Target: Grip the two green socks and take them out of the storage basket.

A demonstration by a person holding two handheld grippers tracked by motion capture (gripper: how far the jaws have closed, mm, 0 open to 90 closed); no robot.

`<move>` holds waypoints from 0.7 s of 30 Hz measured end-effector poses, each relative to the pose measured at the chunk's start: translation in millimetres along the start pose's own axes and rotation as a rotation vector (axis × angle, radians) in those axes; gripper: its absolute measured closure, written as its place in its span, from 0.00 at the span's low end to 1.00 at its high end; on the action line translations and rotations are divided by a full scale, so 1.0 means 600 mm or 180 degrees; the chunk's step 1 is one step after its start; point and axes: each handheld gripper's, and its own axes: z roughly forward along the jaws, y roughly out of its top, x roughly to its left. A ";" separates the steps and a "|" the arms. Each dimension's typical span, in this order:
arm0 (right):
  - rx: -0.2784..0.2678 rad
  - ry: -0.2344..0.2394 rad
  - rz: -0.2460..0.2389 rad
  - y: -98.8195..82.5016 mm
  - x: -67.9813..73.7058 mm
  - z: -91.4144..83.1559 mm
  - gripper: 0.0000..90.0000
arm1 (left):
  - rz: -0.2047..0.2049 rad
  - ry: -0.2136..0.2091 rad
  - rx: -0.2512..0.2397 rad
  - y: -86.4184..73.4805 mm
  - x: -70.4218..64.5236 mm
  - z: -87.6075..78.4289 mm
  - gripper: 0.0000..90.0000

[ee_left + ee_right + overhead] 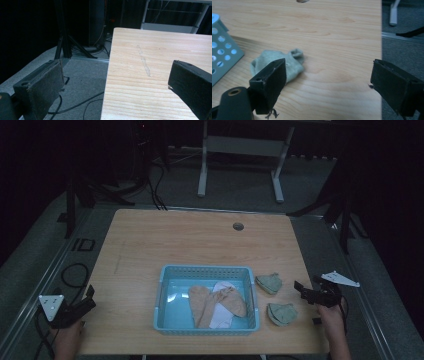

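Reaching the open right tool (303,290) to the nearer green sock (282,314), lower it over the middle; left tool (86,301) waits open

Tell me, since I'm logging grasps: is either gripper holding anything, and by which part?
Nothing is held. The left gripper and right gripper are both open and empty, beside the wooden table.

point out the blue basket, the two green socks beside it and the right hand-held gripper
blue basket (206,268): high view, far rim
farther green sock (269,282): high view, middle of bundle
nearer green sock (282,313): high view, middle of bundle
right hand-held gripper (301,290): high view, between the fingertips
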 end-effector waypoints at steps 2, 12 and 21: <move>-0.0054 -0.0123 0.0047 -0.009 -0.002 -0.007 0.14 | 0.0001 0.0000 0.0001 0.000 0.000 0.000 0.00; -0.0175 -0.0438 0.0260 -0.052 -0.008 -0.038 0.14 | 0.0004 -0.0002 -0.0002 0.000 0.000 0.000 0.00; -0.0294 -0.0668 0.0357 -0.087 -0.003 -0.059 0.14 | 0.0003 -0.0009 -0.0004 0.000 0.000 0.000 0.00</move>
